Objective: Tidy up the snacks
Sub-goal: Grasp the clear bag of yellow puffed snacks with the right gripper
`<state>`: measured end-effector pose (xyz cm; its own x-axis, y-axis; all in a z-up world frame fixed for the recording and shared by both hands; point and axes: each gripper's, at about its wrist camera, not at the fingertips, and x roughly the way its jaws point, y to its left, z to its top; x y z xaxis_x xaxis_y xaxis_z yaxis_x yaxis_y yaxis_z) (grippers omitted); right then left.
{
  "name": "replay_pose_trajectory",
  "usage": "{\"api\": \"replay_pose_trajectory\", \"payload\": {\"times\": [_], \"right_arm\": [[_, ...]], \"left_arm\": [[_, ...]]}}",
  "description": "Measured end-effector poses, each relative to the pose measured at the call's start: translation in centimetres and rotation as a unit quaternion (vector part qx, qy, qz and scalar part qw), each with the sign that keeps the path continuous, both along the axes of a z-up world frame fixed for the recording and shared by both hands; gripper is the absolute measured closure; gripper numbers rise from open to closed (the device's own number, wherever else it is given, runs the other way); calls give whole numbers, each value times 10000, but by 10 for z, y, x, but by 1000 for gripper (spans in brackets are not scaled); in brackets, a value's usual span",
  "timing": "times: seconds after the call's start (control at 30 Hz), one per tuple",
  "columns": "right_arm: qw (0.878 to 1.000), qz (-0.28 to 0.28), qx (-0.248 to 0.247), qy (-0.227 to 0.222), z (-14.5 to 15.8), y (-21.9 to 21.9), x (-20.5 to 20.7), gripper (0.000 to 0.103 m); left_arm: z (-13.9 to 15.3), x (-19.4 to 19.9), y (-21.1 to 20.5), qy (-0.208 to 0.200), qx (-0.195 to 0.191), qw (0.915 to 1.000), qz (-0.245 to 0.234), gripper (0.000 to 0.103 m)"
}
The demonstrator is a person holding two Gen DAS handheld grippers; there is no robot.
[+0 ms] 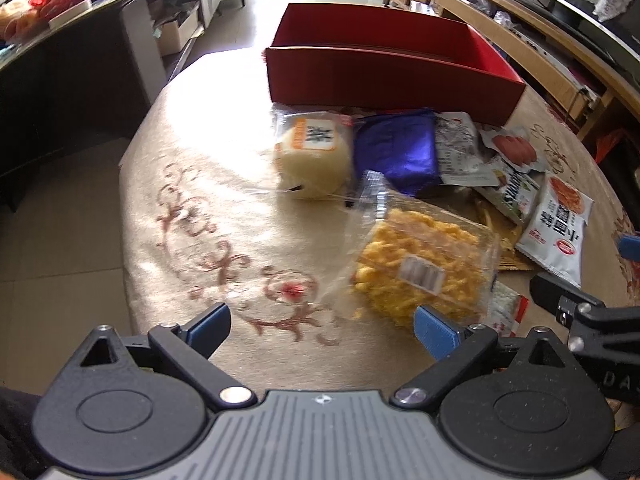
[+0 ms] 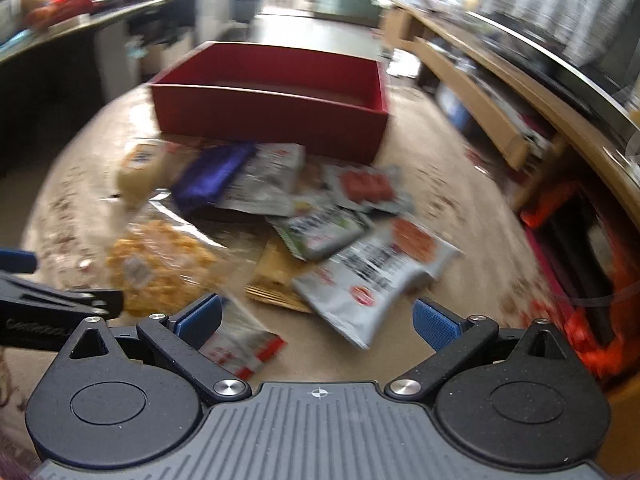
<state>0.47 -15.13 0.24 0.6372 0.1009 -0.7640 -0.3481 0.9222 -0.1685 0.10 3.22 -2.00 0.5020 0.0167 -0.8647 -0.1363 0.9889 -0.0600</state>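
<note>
1. While the left wrist view is fairly sharp, the right wrist view is motion-blurred; only the right shows an orange-red object (image 2: 576, 280) at 3 o'clock beside the table (image 1: 208, 184).
2. Left gripper (image 1: 322, 326): jaws spread, holding nothing. Right gripper (image 2: 316, 322): jaws spread, holding nothing.
3. Red box (image 1: 384, 80) at 12 o'clock; its inside is hidden in the left view, and what shows in the right looks bare.
4. Snacks lie loose on the table in front of the box: pale bun (image 1: 312, 156), purple packet (image 1: 396, 152), yellow snack bag (image 1: 424, 268), white packet (image 2: 372, 276).

Loose snack packets (image 1: 424, 264) heaped beside empty red box (image 1: 392, 80)
</note>
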Motion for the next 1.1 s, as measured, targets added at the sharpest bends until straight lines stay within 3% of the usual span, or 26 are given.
{"api": "replay_pose_trajectory", "payload": {"times": [0.17,0.37,0.47,0.53,0.67,0.9,1.03,1.1], "right_arm": [[9898,1369,-386,114,1,28,3,3],[9498,2925,-1032,407,-6,73,5,5],[9295,3364,-1381,617,-19,94,12,14],[9235,3426,-1546,768,-29,105,19,20],[9242,3339,-1686,774,-38,115,25,25],[9439,2886,-1094,1172,-18,93,20,37],[9526,2701,-906,1067,-8,79,18,49],[9584,2523,-687,1140,-8,71,22,50]], "left_arm": [[2,-7,30,19,-199,9994,297,7],[0,-11,53,68,-425,9978,505,7],[0,-11,60,64,-510,9972,552,7],[-1,-9,62,81,-557,9968,565,7],[-2,-6,61,97,-598,9969,495,7],[1,-8,56,66,-616,9972,413,7],[4,-6,52,30,-567,9977,360,7],[6,-5,50,-11,-538,9980,333,7]]}}
